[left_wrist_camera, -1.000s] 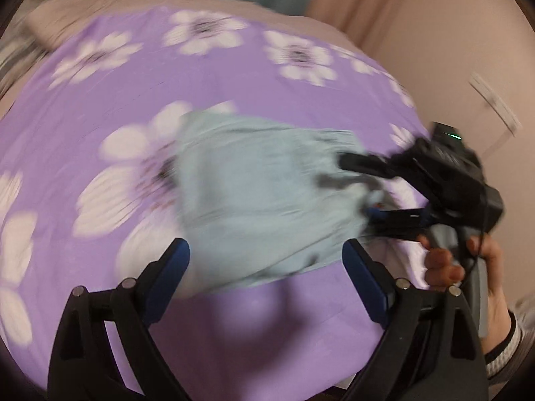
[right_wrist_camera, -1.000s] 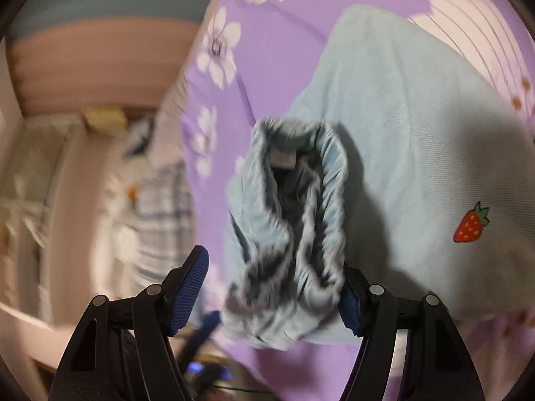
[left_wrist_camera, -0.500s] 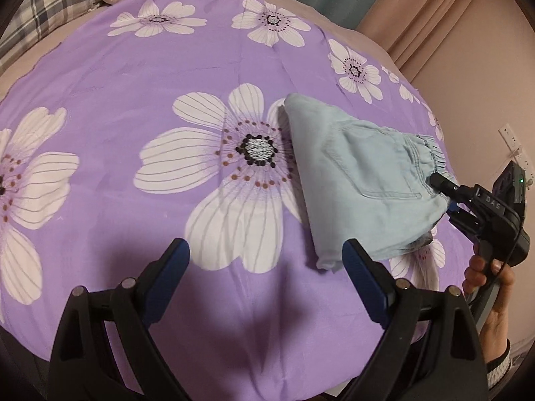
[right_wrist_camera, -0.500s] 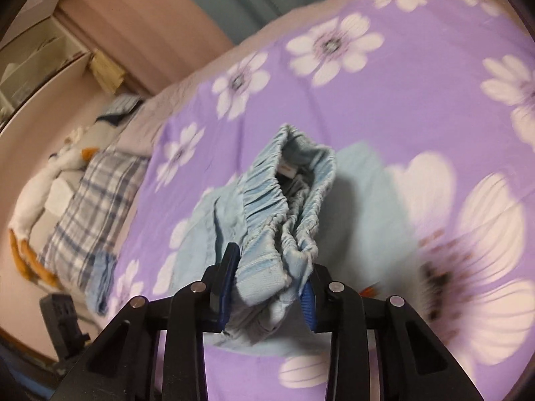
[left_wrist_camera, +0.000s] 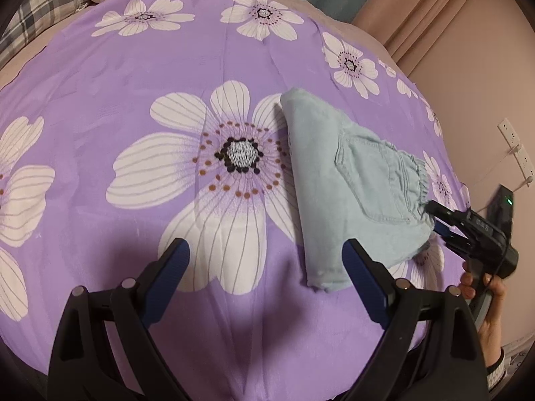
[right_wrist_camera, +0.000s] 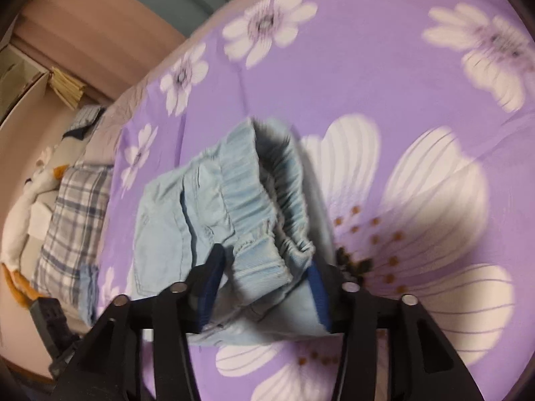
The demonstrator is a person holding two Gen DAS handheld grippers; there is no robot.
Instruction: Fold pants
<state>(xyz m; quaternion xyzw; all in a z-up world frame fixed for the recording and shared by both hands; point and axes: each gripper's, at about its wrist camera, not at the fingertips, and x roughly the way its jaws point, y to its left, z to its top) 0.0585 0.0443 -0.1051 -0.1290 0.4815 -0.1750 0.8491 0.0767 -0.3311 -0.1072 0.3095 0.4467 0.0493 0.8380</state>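
Light blue denim pants (left_wrist_camera: 351,193) lie folded on the purple flowered bed sheet (left_wrist_camera: 133,83), right of the big white flower. Their elastic waistband (right_wrist_camera: 267,200) bunches up toward my right gripper (right_wrist_camera: 264,274). Its jaws are opening, with the waistband corner still between the blue pads but only loosely held. In the left wrist view, my right gripper (left_wrist_camera: 434,220) reaches the pants' right end, with a hand (left_wrist_camera: 485,287) holding it. My left gripper (left_wrist_camera: 265,250) hovers open over the sheet, holding nothing, its right fingertip close to the pants' near corner.
A plaid pillow (right_wrist_camera: 70,220) and a white plush toy (right_wrist_camera: 20,207) lie at the head of the bed. Pink curtains (left_wrist_camera: 434,6) and a wall with sockets (left_wrist_camera: 511,140) stand just past the bed's right edge.
The pants have settled from a blurred, moving bundle into a folded pile on the sheet. My right gripper squeezed the waistband, then widened again. My left gripper stayed open.
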